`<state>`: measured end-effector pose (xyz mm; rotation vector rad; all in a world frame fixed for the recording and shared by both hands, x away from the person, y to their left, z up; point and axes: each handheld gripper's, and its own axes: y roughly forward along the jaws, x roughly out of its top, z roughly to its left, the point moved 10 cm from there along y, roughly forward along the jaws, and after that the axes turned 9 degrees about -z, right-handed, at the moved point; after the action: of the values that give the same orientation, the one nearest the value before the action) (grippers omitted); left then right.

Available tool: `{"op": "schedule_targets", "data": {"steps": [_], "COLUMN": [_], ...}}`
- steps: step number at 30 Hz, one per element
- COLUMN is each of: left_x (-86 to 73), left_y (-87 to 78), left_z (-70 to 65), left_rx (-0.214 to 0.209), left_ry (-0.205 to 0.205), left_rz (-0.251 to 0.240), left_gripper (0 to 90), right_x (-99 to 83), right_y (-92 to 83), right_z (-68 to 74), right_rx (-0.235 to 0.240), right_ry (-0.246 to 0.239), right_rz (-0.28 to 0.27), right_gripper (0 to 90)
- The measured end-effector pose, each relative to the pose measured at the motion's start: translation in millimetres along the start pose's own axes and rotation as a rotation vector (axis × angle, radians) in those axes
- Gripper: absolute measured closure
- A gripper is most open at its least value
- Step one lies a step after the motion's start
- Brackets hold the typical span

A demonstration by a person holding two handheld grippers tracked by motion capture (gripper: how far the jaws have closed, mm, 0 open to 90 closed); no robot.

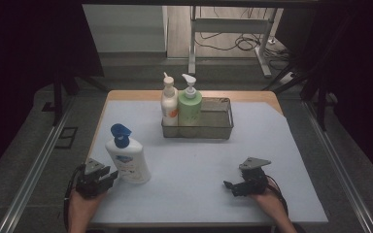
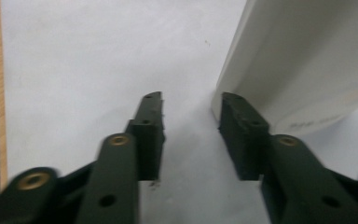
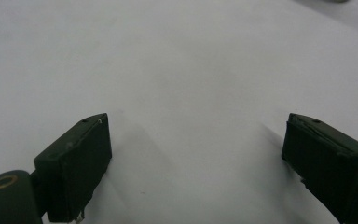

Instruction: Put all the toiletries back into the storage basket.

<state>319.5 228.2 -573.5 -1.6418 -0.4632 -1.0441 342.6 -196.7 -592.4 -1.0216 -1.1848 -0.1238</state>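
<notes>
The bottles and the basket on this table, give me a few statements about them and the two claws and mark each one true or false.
1. Two pump bottles stand inside the wire basket. True: an orange-labelled white bottle and a green bottle stand at its left end.
2. The blue-capped bottle is in the basket. False: it stands on the table mat, near the left claw.
3. The left claw is clamped on the blue-capped bottle. False: its jaws are apart, with the bottle beside one jaw.
4. The right claw is open with nothing between its jaws. True.
5. The green bottle lies on its side. False: it stands upright.
</notes>
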Motion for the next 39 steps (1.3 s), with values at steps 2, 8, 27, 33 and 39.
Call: {"op": "schedule_targets", "data": {"steps": [2,8,27,33,39], "left_x": [1.9,6.0,11.2,13.4,16.2], "left_y": [2.3,10.1,18.8,22.0,26.3], "left_z": [-0.5,-1.3,-21.0,-29.4,-41.0], "left_rx": [-0.024,-0.039,-0.093,-0.108,-0.127], "left_ry": [-0.017,-0.023,0.010,0.017,0.029], "left_rz": [-0.005,-0.005,0.006,0.012,0.020], "left_gripper": [67.5,76.4,85.9,86.1,86.7], "right_x": [-0.1,-0.2,-0.4,-0.4,-0.4], "right_y": [0.1,0.1,0.1,0.1,0.1], "right_z": [0.1,0.2,0.3,0.3,0.2], "right_rx": [0.001,-0.002,-0.003,-0.004,-0.005], "right_ry": [0.000,0.000,-0.001,-0.001,-0.002], "right_rz": [-0.002,-0.004,-0.004,-0.005,-0.005], "right_gripper": [7.7,7.7,7.7,7.7,7.7]}}
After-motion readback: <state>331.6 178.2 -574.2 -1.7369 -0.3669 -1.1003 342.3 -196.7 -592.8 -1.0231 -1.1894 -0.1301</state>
